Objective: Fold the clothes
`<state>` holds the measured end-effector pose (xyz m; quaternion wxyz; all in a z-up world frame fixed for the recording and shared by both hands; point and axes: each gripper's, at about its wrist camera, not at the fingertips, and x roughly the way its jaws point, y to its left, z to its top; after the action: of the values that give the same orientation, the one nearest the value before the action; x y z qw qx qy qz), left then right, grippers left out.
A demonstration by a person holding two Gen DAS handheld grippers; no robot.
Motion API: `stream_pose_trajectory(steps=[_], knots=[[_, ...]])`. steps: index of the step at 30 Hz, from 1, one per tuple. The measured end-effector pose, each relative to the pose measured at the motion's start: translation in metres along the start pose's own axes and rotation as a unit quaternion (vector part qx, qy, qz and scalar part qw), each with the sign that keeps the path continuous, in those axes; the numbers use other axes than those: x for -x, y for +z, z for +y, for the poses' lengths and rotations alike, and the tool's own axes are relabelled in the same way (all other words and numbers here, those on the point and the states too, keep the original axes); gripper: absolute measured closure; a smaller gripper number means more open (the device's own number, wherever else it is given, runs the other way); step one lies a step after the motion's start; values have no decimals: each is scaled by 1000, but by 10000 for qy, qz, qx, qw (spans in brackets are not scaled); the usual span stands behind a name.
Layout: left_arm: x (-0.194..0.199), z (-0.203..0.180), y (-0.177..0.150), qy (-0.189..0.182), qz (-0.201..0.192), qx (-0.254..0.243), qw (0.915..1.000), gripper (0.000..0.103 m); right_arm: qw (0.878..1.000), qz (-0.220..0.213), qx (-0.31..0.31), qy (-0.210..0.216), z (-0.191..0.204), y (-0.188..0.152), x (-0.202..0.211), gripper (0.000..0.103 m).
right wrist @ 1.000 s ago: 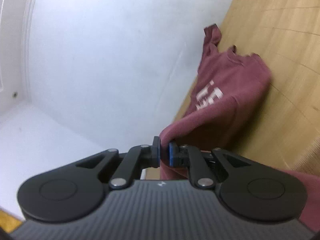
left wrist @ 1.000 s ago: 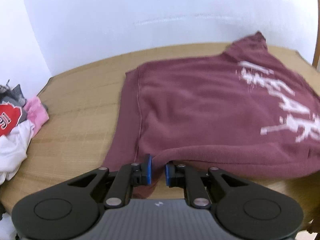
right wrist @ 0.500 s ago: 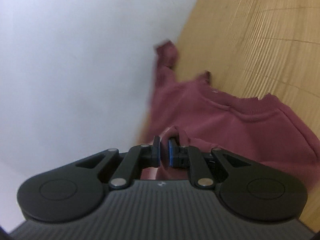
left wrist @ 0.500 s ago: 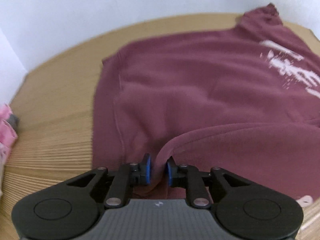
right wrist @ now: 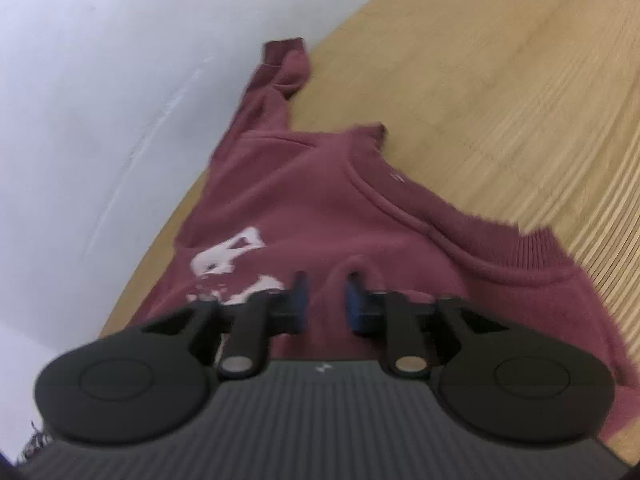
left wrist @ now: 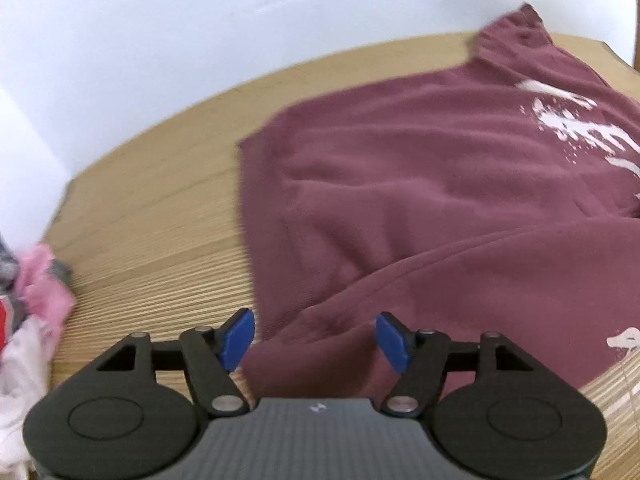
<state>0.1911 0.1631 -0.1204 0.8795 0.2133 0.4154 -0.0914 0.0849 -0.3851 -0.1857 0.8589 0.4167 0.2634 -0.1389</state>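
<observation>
Now both opening claws, left claw (left wrist: 316, 336) and right claw (right wrist: 324, 300), seemingly straddle the sweatshirt (left wrist: 420, 184) unpressed.

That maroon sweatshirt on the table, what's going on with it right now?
A person with a gripper in each hand is folding the maroon sweatshirt on the wooden table. One side lies folded over the body. Both the left gripper and the right gripper have their jaws opening, with fabric between them but no longer pinched. A pile of other clothes waits at the table's left edge.
</observation>
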Motion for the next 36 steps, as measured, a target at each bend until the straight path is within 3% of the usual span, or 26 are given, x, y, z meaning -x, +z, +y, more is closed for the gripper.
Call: stream_pose_trajectory(steps=[2, 4, 7, 10, 12, 16, 19, 23, 25, 26, 29, 31, 32, 36], knots=[[12, 5, -6, 108, -11, 201, 9997, 32, 9993, -91, 301, -198, 15, 4, 17, 42], [23, 6, -15, 203, 9, 395, 9990, 32, 9954, -306, 736, -526, 30, 5, 33, 29], [36, -3, -31, 286, 29, 631, 9976, 31, 9839, -589, 1329, -1035, 47, -7, 54, 30], [41, -12, -39, 111, 25, 841, 9964, 31, 9694, -798, 1831, -1425, 62, -23, 74, 29], [41, -17, -38, -61, -38, 883, 9961, 31, 9744, -703, 1876, -1020, 72, -42, 88, 29], [39, -24, -29, -445, -250, 841, 9952, 31, 9846, -12, 1746, 40, 97, -89, 96, 29], [27, -18, -23, -806, -418, 822, 9925, 31, 9747, 525, 2124, 467, 128, -123, 77, 30], [-6, 7, -27, -880, -162, 814, 9927, 31, 9571, 1048, 2569, 840, 176, -165, 37, 30], [-30, 26, -36, -867, 192, 931, 9917, 31, 9547, 1264, 2572, 806, 199, -184, 9, 30], [-43, 38, -44, -1000, 369, 1076, 9885, 22, 9535, 1363, 2576, 765, 209, -194, -5, 30], [-61, 65, -55, -1631, 482, 1587, 9726, 16, 9498, 1582, 2672, 374, 230, -224, -41, 30], [-64, 65, -54, -1698, 421, 1365, 9751, 13, 9439, 1434, 2975, -38, 241, -244, -55, 26], [-65, 63, -53, -1702, 403, 1259, 9765, 12, 9353, 1375, 3256, -131, 248, -253, -56, 18], [-66, 64, -50, -1775, 424, 1152, 9764, 11, 9021, 1106, 4131, -577, 267, -280, -57, 16]])
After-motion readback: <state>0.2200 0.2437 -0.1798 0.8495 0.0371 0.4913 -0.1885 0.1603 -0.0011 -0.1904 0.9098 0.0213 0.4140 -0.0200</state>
